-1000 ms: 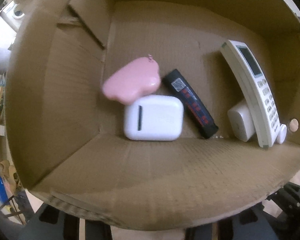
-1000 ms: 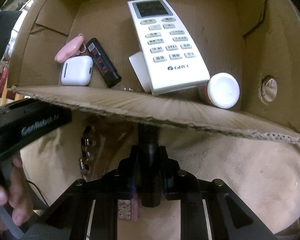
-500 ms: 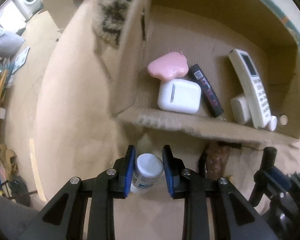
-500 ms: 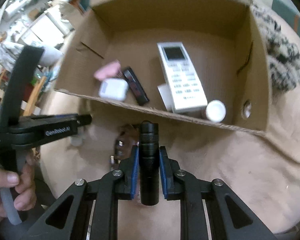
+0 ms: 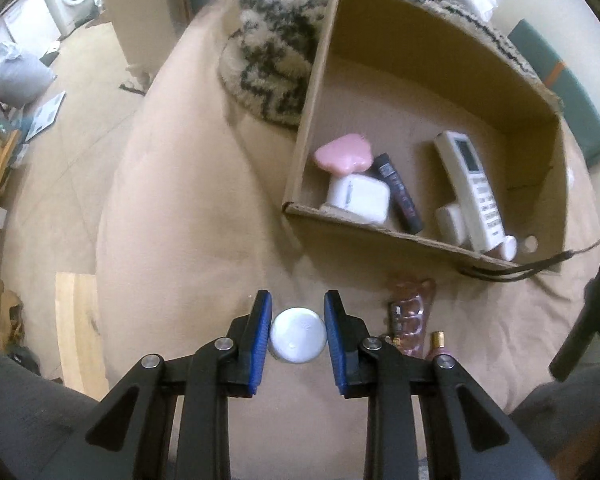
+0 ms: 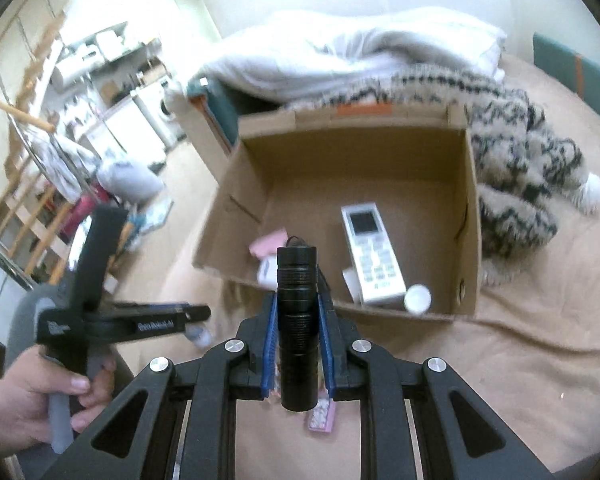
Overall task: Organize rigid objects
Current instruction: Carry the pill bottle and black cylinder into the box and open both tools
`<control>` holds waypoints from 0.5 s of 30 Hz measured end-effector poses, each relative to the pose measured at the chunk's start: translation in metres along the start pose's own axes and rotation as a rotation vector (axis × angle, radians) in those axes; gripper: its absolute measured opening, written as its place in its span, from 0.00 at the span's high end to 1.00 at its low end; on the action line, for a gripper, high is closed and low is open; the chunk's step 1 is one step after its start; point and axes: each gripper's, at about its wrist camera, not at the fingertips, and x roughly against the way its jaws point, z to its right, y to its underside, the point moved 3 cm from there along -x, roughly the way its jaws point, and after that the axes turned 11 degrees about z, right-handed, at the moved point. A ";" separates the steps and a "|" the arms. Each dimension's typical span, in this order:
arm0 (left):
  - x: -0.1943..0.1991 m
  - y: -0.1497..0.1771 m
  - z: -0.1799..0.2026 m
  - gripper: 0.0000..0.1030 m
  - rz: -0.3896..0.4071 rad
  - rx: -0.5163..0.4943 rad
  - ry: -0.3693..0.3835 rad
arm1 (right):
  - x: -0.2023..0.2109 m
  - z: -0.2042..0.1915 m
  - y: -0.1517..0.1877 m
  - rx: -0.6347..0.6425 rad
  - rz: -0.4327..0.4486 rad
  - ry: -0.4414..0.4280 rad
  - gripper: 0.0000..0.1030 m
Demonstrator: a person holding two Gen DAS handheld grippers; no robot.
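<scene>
My left gripper (image 5: 298, 298) is shut on a small bottle with a white cap (image 5: 298, 334), blue pads against both sides of the cap, above the beige bed cover. My right gripper (image 6: 297, 300) is shut on a black flashlight (image 6: 297, 320) that stands up between its pads. Ahead lies an open cardboard box (image 5: 380, 236). It holds a pink heart-shaped case (image 5: 342, 156), a white earbud case (image 5: 360, 198), a black stick (image 5: 400, 194), a white remote (image 5: 474, 188) and a white-capped bottle (image 5: 509, 248). In the right wrist view a hand holds the left gripper (image 6: 198, 314) left of the box (image 6: 472, 240).
A pink see-through item with metal rings (image 5: 410, 312) and a gold-capped piece (image 5: 438, 338) lie on the bed near the box's front. A patterned fuzzy blanket (image 6: 516, 184) and white bedding (image 6: 340, 56) border the box. The bed edge drops to the floor at left.
Both grippers rose and drew back from the box. The left one closed on the white-capped bottle and lifted it. The right one carried the flashlight up and tilted toward the room.
</scene>
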 end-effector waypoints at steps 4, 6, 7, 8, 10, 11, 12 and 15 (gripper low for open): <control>0.022 -0.009 0.019 0.77 0.080 -0.035 -0.006 | 0.015 -0.002 -0.022 -0.012 0.076 -0.019 0.80; 0.038 -0.020 0.025 0.77 0.125 -0.045 0.005 | 0.018 -0.002 -0.033 -0.011 0.099 -0.019 0.80; 0.044 -0.026 0.029 0.76 0.143 -0.048 0.011 | 0.018 -0.002 -0.039 -0.008 0.110 -0.019 0.80; 0.050 -0.033 0.032 0.76 0.162 -0.051 0.016 | 0.020 -0.002 -0.043 -0.004 0.115 -0.019 0.80; 0.059 -0.048 0.039 0.76 0.186 -0.058 0.027 | 0.018 -0.002 -0.056 0.004 0.125 -0.011 0.80; 0.062 -0.054 0.043 0.76 0.199 -0.063 0.030 | 0.017 -0.002 -0.059 0.006 0.126 -0.010 0.80; 0.064 -0.063 0.046 0.76 0.212 -0.070 0.028 | 0.015 -0.002 -0.065 0.013 0.129 -0.001 0.80; 0.066 -0.082 0.055 0.77 0.242 -0.088 0.021 | 0.006 0.001 -0.077 0.031 0.125 0.026 0.80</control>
